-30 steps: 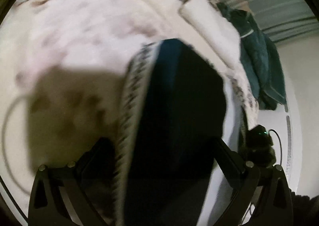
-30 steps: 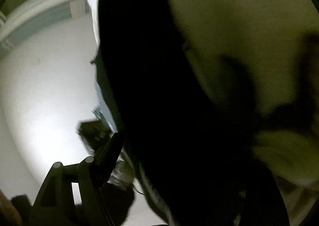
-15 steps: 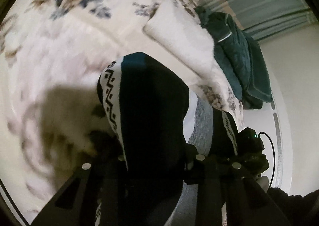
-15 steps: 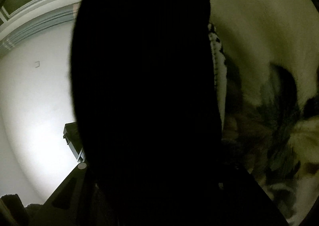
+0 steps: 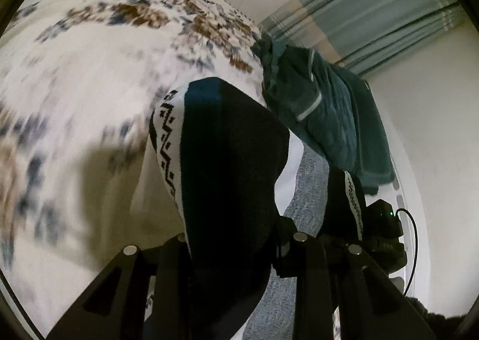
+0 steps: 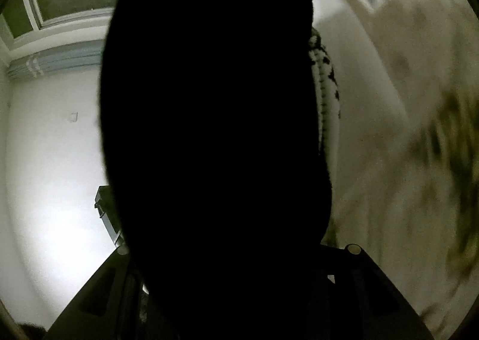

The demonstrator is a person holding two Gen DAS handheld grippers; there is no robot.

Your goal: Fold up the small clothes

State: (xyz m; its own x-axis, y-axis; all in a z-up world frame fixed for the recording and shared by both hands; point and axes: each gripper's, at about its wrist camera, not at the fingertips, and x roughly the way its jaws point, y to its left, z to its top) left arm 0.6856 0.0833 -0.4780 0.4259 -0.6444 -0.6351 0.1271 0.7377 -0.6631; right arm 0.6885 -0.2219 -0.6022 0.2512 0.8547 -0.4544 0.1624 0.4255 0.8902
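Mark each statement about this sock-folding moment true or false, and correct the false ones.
1. The left claw grips a dark sock with a white patterned band. True.
2. The teal towel lies folded flat on the floor. False: it is bunched at the far edge of the floral bedspread.
3. In the right wrist view, dark fabric fills most of the picture. True.
4. The bedspread is plain grey. False: it is white with brown and blue flowers.
5. The right claw is wide open and holds nothing. False: dark fabric runs down between its fingers, though the grip itself is hidden.
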